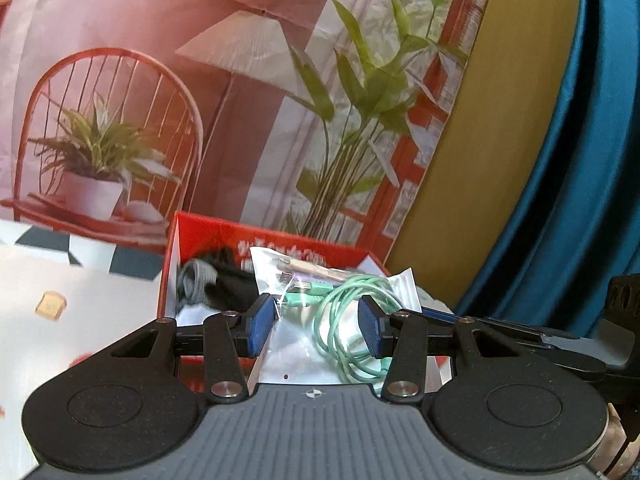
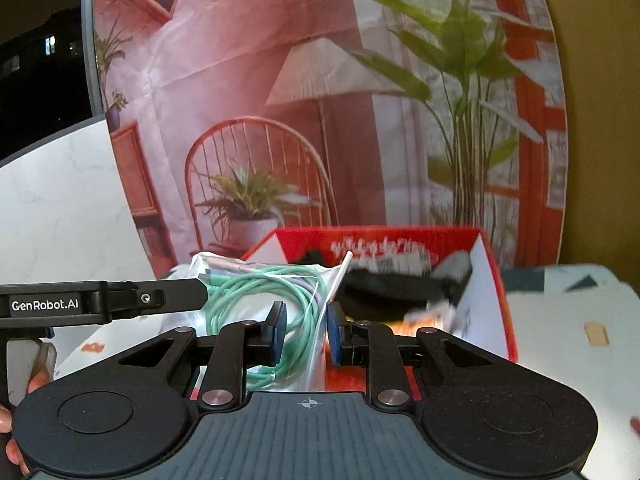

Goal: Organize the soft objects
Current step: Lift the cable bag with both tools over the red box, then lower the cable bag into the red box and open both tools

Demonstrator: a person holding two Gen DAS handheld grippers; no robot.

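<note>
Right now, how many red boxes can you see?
1: the red box stands on the table beyond the bagged green cable, holding dark items; other boxes could be hidden.

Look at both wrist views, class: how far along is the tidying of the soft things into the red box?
Done: dark and grey soft items already lie in the red box. In hand: the clear bag of green cable sits between the jaws of both the left gripper and the right gripper, raised in front of the box. Left: lowering the bag in and letting go. Whether more items wait elsewhere cannot be seen.
</note>
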